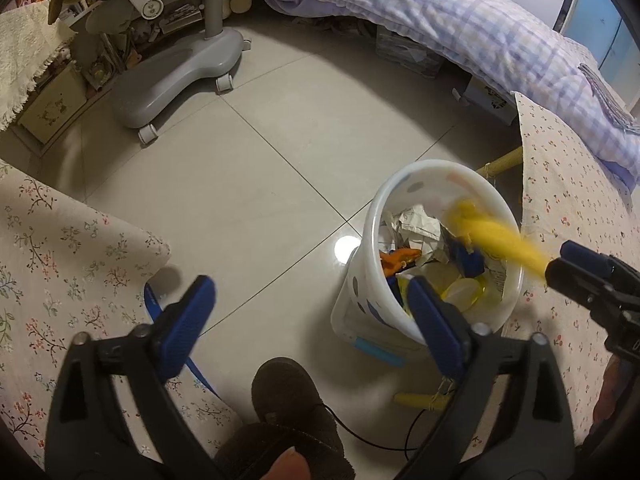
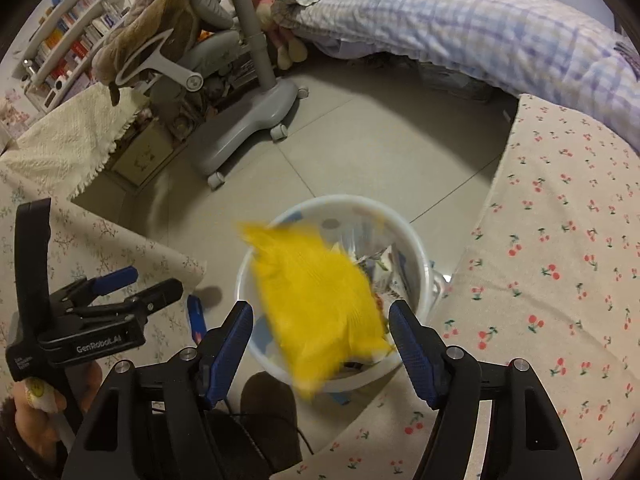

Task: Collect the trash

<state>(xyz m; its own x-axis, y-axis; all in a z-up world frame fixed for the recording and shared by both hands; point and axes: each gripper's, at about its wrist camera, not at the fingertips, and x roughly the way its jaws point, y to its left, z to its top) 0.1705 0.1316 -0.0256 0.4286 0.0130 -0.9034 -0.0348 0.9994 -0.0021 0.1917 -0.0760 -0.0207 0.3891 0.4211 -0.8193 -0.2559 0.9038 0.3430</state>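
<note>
The floor (image 1: pixel 248 168) is pale grey tile and fills the space ahead of both claws. Beyond it, far ahead, a bed carries a purple-checked quilt (image 2: pixel 460 28); a grey wheeled chair base (image 1: pixel 176 80) stands ahead and to the left. Floral cloths (image 2: pixel 560 240) flank the claws on both sides.

The white bin (image 1: pixel 424 256) stands on the floor, directly ahead of the right gripper (image 2: pixel 322 350) and ahead-right of the left gripper (image 1: pixel 308 320). It holds crumpled paper (image 1: pixel 416 224) and other scraps (orange, blue and clear yellow pieces).

Right gripper: fingers spread wide, gripping nothing. A yellow piece (image 2: pixel 316 304) sits between the finger lines, over the bin's mouth; it is motion-blurred, so its edges and any contact cannot be made out.

Left gripper: fingers spread wide, empty.

A dark shoe (image 1: pixel 288 392) lies just below the left gripper, partly cut off by the frame.
</note>
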